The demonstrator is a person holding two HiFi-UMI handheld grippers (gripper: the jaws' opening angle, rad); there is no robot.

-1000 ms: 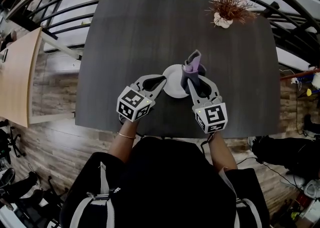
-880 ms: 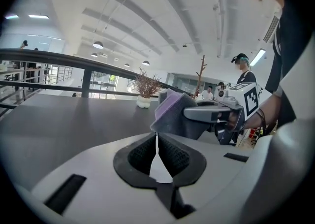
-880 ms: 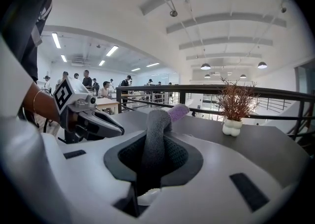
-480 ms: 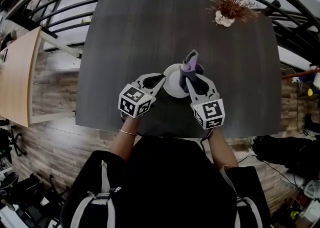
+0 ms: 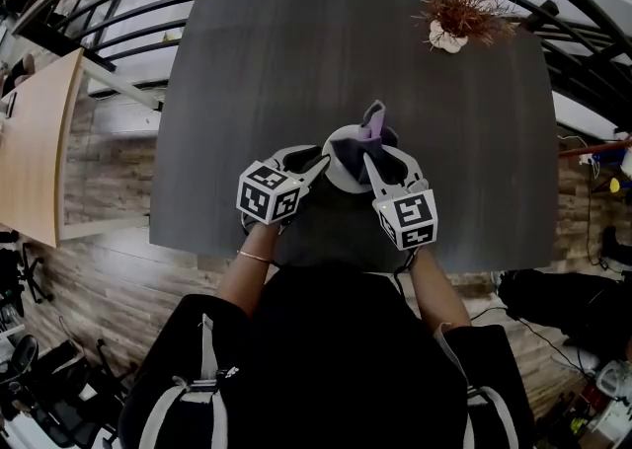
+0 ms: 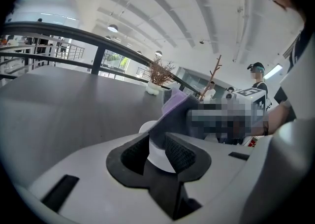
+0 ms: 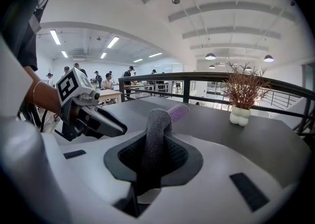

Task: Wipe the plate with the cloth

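Purple-grey cloth upright, tip bent, over plate

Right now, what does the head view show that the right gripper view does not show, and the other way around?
Only the head view: the person's black top, a bracelet on the left wrist, the wood floor round the table.
Only the right gripper view: ceiling lights, distant people, and the right tool clamped on the cloth, seen close.
Both: that cloth, the dark table, the railing, the potted plant, and the left tool; its jaws have just been opening, the plate's rim ungripped in their gap.
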